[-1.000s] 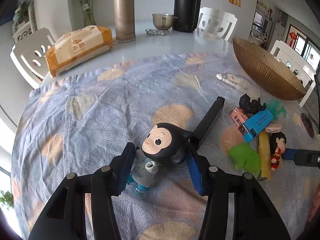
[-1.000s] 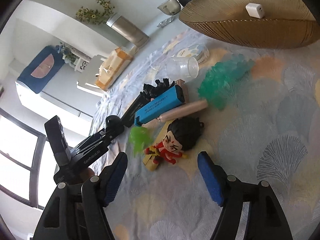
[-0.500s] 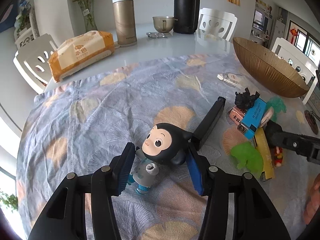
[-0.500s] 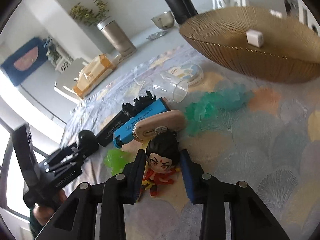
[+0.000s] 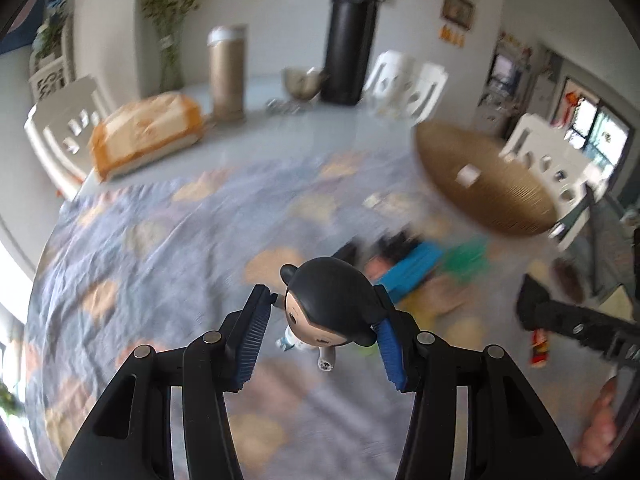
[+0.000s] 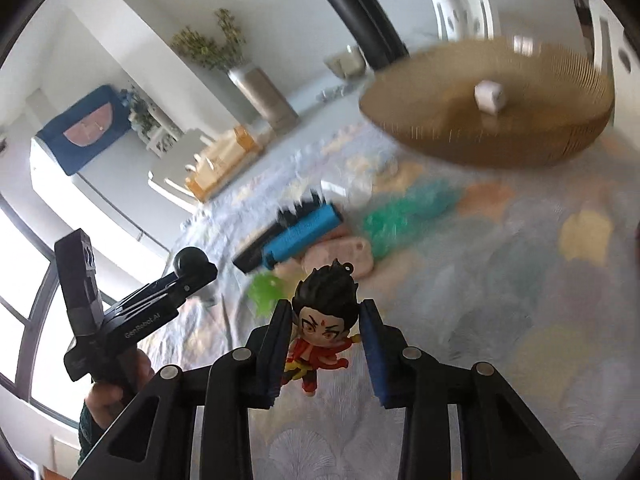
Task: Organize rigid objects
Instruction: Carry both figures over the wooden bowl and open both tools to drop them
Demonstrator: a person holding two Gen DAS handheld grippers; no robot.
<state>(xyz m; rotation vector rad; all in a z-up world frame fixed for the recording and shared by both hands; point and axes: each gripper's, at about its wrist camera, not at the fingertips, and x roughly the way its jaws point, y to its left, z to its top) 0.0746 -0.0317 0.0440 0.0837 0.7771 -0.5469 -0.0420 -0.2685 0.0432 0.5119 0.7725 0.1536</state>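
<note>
Left fingers clamping black-haired monkey figure, right fingers clamping red-robed figurine, white cube in bowl

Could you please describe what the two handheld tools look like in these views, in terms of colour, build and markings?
Both the left tool and the right tool are matte black, with angular fingers, silver round fasteners and ribbed blue pads on the inner faces. Seen from the right wrist view, the left tool's body carries white "GenRobot.AI" lettering. No cables show. The person's bare fingers wrap its handle.
</note>
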